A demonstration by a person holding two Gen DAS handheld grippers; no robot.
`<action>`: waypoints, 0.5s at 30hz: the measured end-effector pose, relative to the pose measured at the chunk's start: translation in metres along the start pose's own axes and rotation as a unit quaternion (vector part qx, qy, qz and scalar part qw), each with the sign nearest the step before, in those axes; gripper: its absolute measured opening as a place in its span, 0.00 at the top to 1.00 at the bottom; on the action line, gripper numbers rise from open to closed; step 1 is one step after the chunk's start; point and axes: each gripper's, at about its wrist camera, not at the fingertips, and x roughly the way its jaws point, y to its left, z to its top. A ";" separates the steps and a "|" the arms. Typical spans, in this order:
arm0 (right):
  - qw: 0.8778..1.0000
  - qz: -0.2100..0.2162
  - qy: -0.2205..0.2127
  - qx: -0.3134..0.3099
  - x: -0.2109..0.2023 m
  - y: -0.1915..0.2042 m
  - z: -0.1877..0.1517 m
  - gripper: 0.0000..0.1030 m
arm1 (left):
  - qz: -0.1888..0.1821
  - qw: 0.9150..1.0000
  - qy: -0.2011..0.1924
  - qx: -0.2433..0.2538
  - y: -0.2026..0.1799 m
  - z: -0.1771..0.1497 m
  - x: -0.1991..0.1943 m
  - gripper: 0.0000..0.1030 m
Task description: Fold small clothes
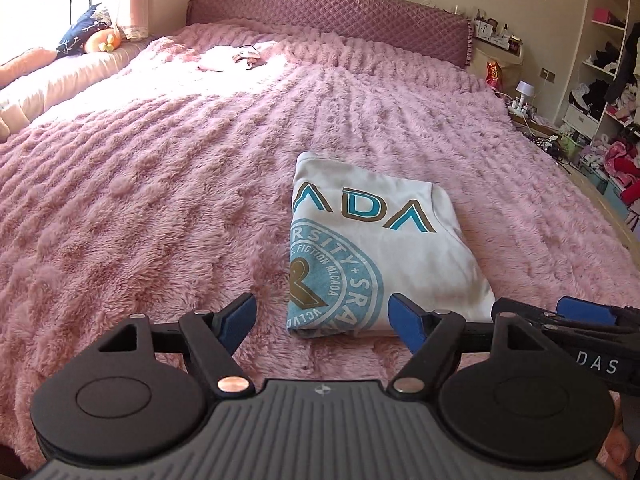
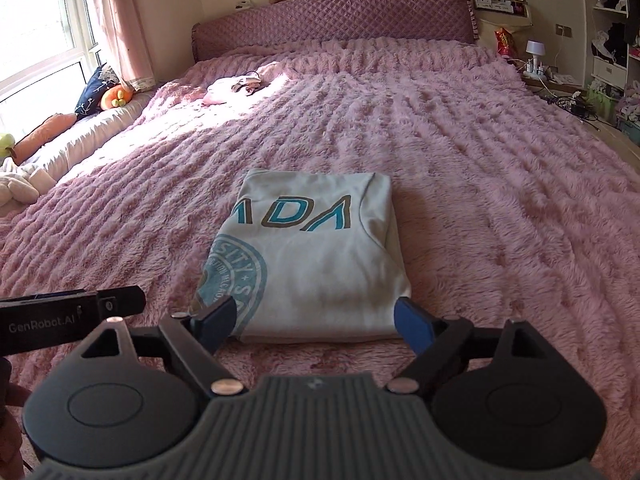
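Observation:
A white T-shirt (image 1: 372, 248) with teal and brown print lies folded into a neat rectangle on the pink fluffy bedspread (image 1: 160, 200). My left gripper (image 1: 324, 316) is open and empty, at the shirt's near left corner, its right fingertip at the near edge. My right gripper (image 2: 316, 316) is open and empty, its jaws spread across the near edge of the shirt (image 2: 316, 252). The right gripper also shows at the right edge of the left wrist view (image 1: 580, 316). The left gripper's body shows at the left of the right wrist view (image 2: 72, 308).
A small pink garment (image 2: 236, 86) lies far up the bed near the quilted headboard (image 2: 332, 26). Cushions and soft toys (image 2: 100, 92) sit by the window on the left. Cluttered shelves and a nightstand (image 1: 600, 80) stand beyond the bed's right edge.

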 end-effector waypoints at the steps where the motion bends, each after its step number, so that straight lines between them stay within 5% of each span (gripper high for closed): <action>1: 1.000 -0.005 0.003 -0.005 -0.005 0.004 -0.003 0.20 | 0.011 1.000 0.000 0.009 -0.003 -0.004 -0.007 0.15; 8: 0.999 -0.024 0.012 -0.020 -0.036 0.022 -0.020 0.20 | 0.054 0.998 0.020 0.007 -0.012 -0.020 -0.031 0.14; 15: 0.998 -0.034 -0.032 -0.048 -0.063 0.038 -0.026 0.20 | 0.057 0.998 0.022 0.004 -0.010 -0.020 -0.037 0.14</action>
